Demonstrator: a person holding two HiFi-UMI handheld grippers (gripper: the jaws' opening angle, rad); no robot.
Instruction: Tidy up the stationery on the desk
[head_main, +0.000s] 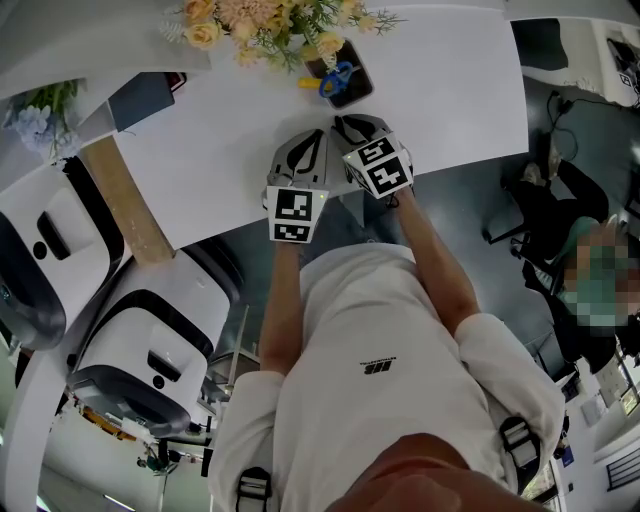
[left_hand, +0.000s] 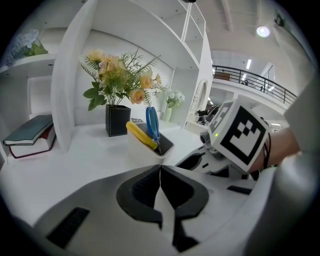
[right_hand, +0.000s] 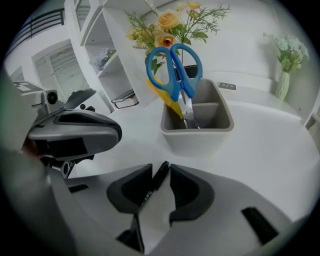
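Pen (right_hand: 155, 181) is sitting clamped in right gripper (right_hand: 161, 169), likely destined for far holder (right_hand: 200, 140); left gripper (left_hand: 160, 171) is idling closed, empty.

- Counter (head_main: 450, 90): white, with a curved front edge.
- Grey holder (right_hand: 200, 131): stood upright on the counter, with blue scissors (right_hand: 173, 70) inside.
- Black square vase (left_hand: 118, 121): stood just behind the holder, with flowers (left_hand: 120, 75) in it.
- Two books (left_hand: 30, 137): lay stacked flat, well apart from the holder.
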